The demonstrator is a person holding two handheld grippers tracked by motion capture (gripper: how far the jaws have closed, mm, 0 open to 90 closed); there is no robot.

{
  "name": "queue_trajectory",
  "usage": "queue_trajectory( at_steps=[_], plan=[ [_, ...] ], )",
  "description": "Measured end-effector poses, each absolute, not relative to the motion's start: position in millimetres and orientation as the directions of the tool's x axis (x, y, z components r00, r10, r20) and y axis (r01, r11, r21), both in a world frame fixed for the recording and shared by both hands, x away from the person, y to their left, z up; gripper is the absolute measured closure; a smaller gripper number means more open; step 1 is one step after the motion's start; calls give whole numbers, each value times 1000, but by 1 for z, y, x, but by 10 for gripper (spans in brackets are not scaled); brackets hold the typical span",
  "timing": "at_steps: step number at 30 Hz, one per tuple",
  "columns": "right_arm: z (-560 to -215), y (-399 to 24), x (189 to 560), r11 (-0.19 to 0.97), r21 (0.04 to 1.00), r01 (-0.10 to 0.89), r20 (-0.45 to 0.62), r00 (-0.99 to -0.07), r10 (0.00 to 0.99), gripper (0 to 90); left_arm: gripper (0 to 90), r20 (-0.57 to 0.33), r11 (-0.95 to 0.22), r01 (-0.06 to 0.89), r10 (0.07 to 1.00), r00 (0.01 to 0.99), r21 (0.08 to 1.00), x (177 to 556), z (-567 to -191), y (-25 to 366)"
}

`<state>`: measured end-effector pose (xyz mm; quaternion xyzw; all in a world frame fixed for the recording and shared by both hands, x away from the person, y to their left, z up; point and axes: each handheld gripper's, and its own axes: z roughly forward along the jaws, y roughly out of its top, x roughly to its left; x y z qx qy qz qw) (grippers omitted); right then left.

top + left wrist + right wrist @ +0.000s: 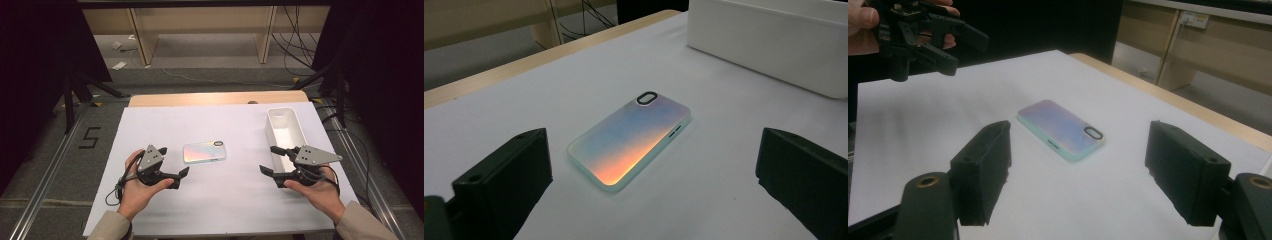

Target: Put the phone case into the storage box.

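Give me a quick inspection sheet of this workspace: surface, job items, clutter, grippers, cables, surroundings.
Surface: white sheet over a wooden table.
Job's things: phone case lying flat mid-table, camera cutout toward the white bin at right.
Clutter: nothing seen.
Grippers: left gripper and right gripper both open, apart from the case, holding nothing.
Cables: one trails from the left gripper; more lie on the floor beyond.
Surroundings: wooden furniture behind, a floor marking "5" at left.

Desk covered with white sheet; bare wood edge seen at far side. Grey floor noted beyond, with loose cables and light wooden shelving legs. Dark curtains seen at both sides. A "5" marked on floor at left.
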<state>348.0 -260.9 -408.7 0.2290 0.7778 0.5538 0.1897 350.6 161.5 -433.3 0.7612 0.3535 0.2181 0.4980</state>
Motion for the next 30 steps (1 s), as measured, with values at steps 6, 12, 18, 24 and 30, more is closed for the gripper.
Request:
queue_trajectory(
  at_steps=[6, 12, 18, 24, 30],
  plan=[
    [-408, -260, 347, 278, 950, 144, -40, -825, 563, 282, 35, -25, -248, 323, 757, 653, 913, 350, -433, 162],
    [-407, -260, 347, 278, 950, 143, -42, -822, 567, 296, 504, 36, -267, 308, 806, 591, 913, 358, -426, 162],
    [-408, -259, 348, 274, 950, 151, -34, -822, 569, 298, 886, 34, -286, 395, 843, 536, 873, 388, -430, 152],
    [-408, -260, 349, 272, 951, 149, -35, -819, 572, 298, 899, 13, -287, 468, 863, 505, 836, 425, -435, 141],
    [-408, -260, 349, 268, 953, 144, -35, -822, 568, 298, 899, 11, -307, 522, 869, 494, 796, 453, -449, 127]
  ],
)
